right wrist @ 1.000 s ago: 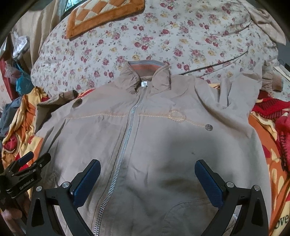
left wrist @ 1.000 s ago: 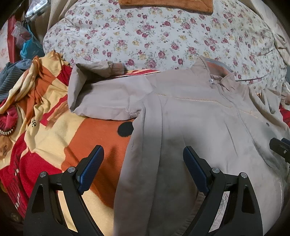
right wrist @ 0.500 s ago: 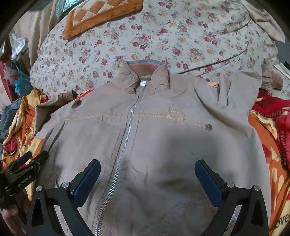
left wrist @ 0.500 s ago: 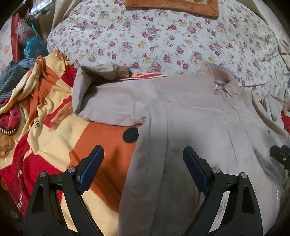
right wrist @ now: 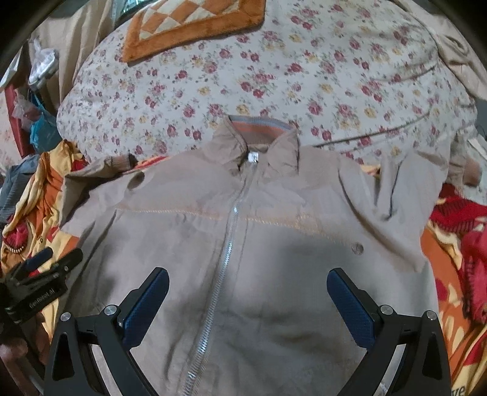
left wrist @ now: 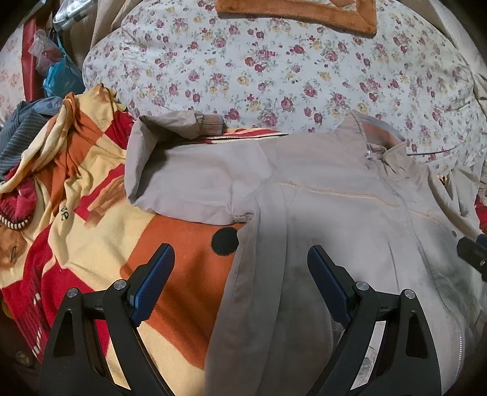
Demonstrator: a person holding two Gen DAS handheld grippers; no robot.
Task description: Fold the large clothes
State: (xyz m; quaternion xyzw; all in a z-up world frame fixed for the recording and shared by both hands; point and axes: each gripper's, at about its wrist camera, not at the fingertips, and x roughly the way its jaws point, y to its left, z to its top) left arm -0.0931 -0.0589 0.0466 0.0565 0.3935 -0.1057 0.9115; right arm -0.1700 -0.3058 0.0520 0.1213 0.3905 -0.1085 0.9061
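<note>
A beige zip-up jacket lies front up and zipped on the bed, collar toward the far side. Its left sleeve is bent back, cuff pointing right. The other sleeve lies out to the right. My left gripper is open and empty, hovering over the jacket's left side edge. My right gripper is open and empty above the jacket's lower front, straddling the zipper. The left gripper also shows at the left edge of the right wrist view.
The jacket rests on an orange, red and yellow blanket. A floral quilt is heaped behind it with an orange mat on top. Bags and clutter sit at the far left.
Both views have shifted: the jacket sits lower and more to the right in the left wrist view, and more to the right in the right wrist view. Both grippers stay open.
</note>
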